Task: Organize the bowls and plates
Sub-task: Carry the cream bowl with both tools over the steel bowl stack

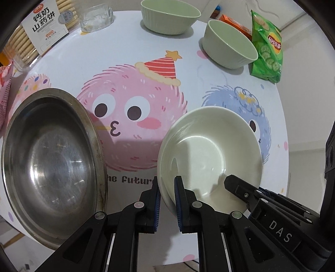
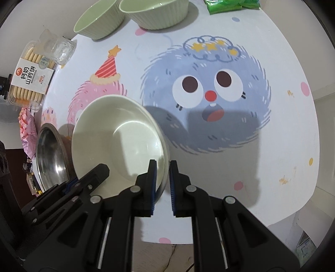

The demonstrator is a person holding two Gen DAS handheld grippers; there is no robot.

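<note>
Above the cartoon-print table [image 1: 209, 69], a glossy cream bowl [image 1: 209, 146] hangs tilted, interior clean. Left gripper [image 1: 167, 188] and right gripper [image 2: 162, 173] each pinch its rim on opposite sides.

Round table [image 1: 209, 83] with a white printed cover: a pink fuzzy cartoon creature [image 1: 134, 117] in a striped party hat with a star, and beside it a blue fuzzy creature [image 2: 207, 94] crowned with yellow stars, amid scattered pastel dots. At one edge, a clear plastic box of biscuits [image 1: 39, 27] bearing a white label with Chinese characters; just beside it, an empty clear glass dish [image 1: 95, 17]. A green bag of Lay's cucumber chips [image 1: 267, 48] lies at the opposite edge, an orange packet [image 1: 232, 23] behind it. A pink wrapper [image 2: 28, 127] overhangs the rim near the biscuits.
</note>
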